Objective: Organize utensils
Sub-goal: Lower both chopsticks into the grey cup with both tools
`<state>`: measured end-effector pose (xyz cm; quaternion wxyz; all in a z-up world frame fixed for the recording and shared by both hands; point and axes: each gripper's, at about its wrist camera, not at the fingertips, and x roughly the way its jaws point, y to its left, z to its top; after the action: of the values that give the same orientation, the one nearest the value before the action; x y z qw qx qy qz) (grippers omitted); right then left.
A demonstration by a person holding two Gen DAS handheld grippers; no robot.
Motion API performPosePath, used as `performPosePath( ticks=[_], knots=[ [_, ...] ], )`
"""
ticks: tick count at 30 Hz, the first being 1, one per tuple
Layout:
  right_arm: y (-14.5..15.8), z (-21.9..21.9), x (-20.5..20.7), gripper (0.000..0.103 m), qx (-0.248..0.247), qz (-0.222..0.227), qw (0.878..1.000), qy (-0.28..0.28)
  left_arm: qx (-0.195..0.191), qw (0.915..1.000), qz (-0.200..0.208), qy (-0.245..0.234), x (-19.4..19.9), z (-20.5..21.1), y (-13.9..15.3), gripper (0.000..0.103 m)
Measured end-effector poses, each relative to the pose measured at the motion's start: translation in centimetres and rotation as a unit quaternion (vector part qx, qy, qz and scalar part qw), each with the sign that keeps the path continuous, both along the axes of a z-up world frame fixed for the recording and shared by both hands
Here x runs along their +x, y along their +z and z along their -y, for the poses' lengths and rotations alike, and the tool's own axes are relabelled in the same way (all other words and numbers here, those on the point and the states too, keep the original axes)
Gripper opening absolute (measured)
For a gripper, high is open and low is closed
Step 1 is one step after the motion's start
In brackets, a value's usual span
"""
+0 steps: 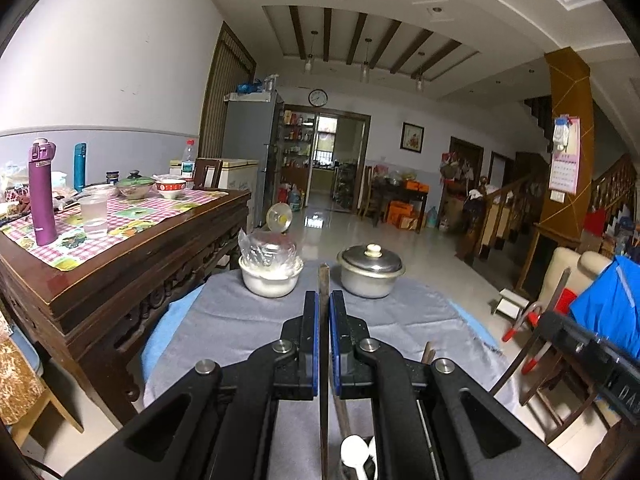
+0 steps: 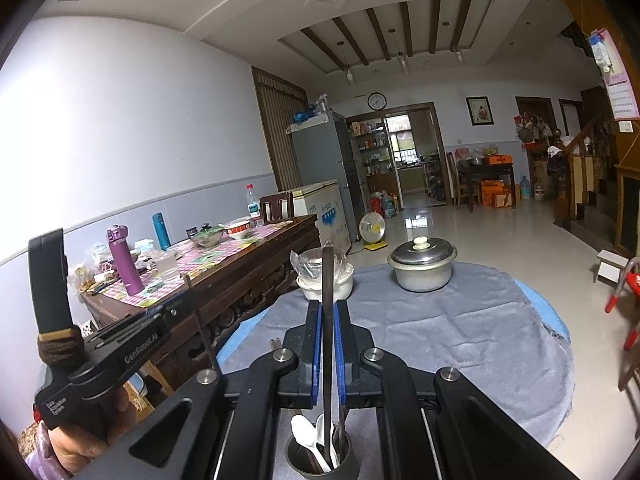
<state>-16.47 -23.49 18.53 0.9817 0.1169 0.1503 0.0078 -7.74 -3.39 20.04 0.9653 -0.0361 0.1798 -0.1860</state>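
A thin dark wooden chopstick [image 2: 328, 344] stands nearly upright, pinched between the blue pads of the right gripper [image 2: 328, 312], its lower end in the dark round utensil cup [image 2: 298, 458] beside white plastic spoons [image 2: 306, 438]. The cup's base is cut off by the frame edge. The left gripper [image 1: 324, 304] clamps another dark chopstick [image 1: 323, 360], both tools pointing slightly downward over the grey-clothed round table [image 2: 460, 332].

A lidded metal pot [image 2: 422, 270] and white bowl [image 2: 326, 286] sit apart on grey cloth [image 2: 460, 332].

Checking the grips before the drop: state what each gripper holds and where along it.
Left gripper and right gripper: each shut on a dark chopstick, clamped mid-shaft, upper end protruding.
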Motion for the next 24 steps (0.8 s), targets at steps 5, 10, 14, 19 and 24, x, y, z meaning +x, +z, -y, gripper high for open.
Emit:
performPosePath(
  ticks=[5,10,14,19,24],
  knots=[
    [-0.4,-0.1,0.4,0.007,-0.003,-0.005,1.0,0.001,-0.018,0.9998,0.007,-0.005,0.2,0.3,0.3,0.005],
    [-1.1,0.0,0.8,0.007,0.006,-0.015,1.0,0.002,-0.029,0.9995,0.01,-0.007,0.2,0.7,0.3,0.005],
    [-1.5,0.0,0.9,0.007,0.007,-0.018,1.0,0.003,-0.034,0.9993,0.01,-0.008,0.3,1.0,0.2,0.005],
    [-1.6,-0.1,0.9,0.007,0.008,-0.018,1.0,0.002,-0.042,0.999,0.008,-0.01,0.3,1.2,-0.2,0.005],
    [-1.9,0.0,0.9,0.007,0.013,-0.022,1.0,0.001,-0.039,0.9991,0.01,-0.012,0.5,1.5,-0.1,0.005]
  ],
)
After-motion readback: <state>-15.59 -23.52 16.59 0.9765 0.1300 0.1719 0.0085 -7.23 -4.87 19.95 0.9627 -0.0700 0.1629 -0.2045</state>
